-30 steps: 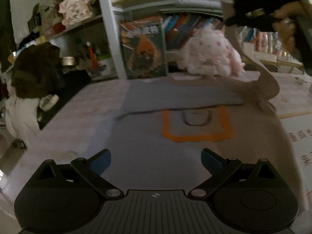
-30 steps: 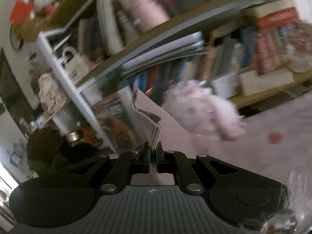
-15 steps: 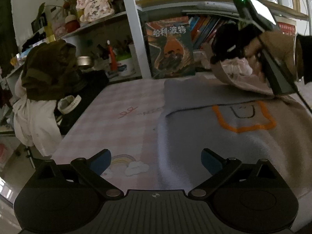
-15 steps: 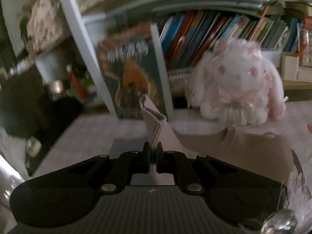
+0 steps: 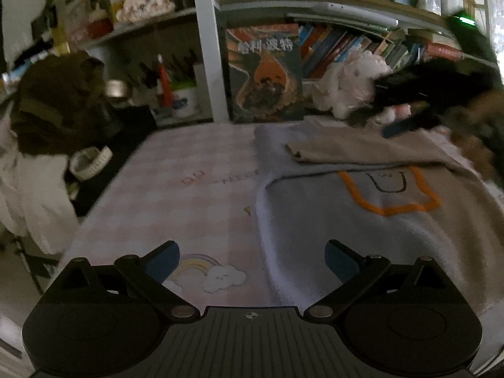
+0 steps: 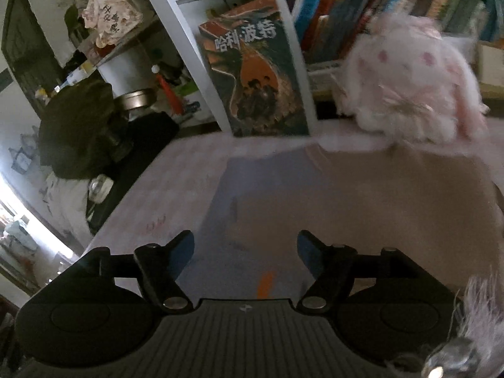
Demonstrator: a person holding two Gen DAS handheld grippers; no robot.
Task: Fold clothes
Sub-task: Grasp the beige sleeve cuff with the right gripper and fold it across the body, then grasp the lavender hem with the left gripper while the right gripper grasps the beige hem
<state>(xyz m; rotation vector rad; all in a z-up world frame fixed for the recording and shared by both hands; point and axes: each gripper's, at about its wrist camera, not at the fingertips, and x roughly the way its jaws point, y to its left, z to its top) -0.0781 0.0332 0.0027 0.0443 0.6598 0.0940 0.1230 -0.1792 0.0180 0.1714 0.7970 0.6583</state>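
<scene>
The grey-and-beige sweatshirt with an orange outline print (image 5: 362, 220) lies spread on the pink checked worktop (image 5: 195, 195), its beige sleeve (image 5: 362, 151) folded across the chest. The left gripper (image 5: 252, 260) hovers low over the garment's near edge, jaws spread wide, nothing between them. The right gripper (image 6: 245, 250) hangs above the sleeve, jaws opening, only cloth below and no fabric pinched. Behind stand 1 upright illustrated book (image 6: 258, 72) and a fluffy pink plush toy (image 6: 415, 78) against the shelf.
</scene>
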